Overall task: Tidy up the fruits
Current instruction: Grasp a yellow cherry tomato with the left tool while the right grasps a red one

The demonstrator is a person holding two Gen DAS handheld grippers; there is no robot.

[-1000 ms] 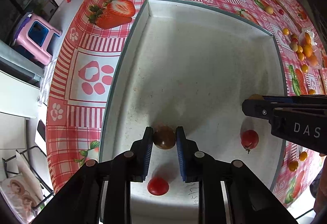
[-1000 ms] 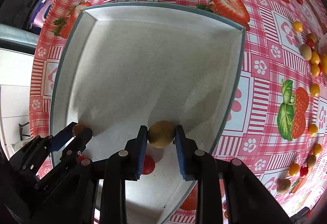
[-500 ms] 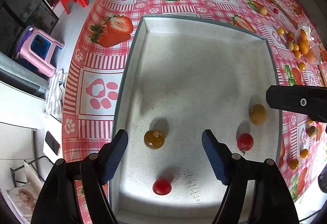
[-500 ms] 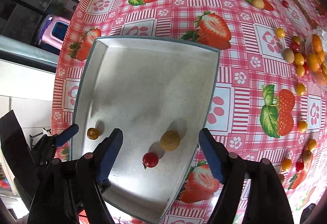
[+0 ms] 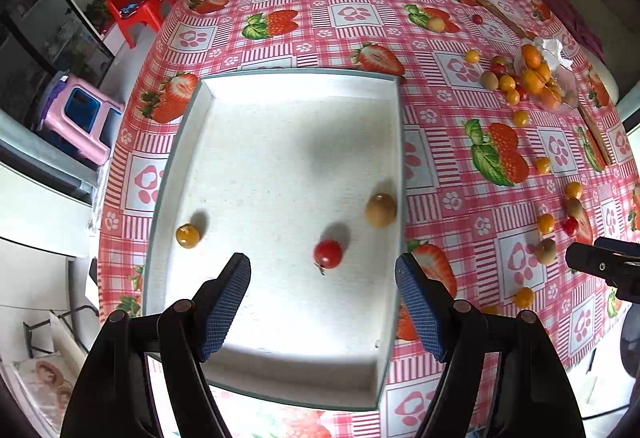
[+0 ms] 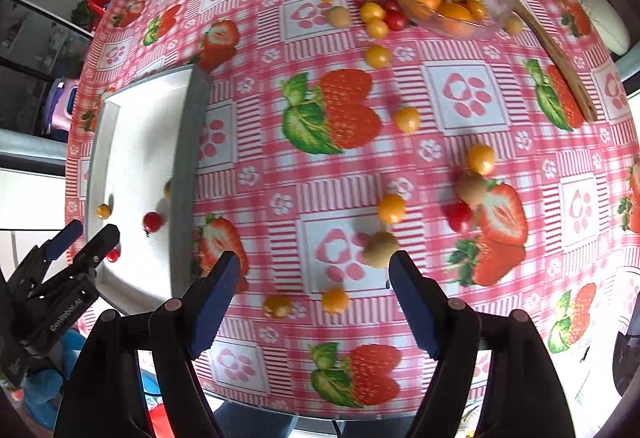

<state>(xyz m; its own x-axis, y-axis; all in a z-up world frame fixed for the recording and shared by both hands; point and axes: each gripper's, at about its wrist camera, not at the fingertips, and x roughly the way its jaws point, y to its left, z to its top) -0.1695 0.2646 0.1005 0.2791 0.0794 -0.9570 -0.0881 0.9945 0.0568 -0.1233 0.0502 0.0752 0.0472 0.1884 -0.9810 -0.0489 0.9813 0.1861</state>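
Tongs spread wide, both empty: the left gripper [image 5: 322, 302] hangs over the white tray [image 5: 200, 106], which holds a red tomato [image 5: 328, 254], a kiwi [image 5: 381, 210] and a yellow berry [image 5: 188, 235]; the right gripper [image 6: 314, 290] hovers beside the tray, above loose fruit.
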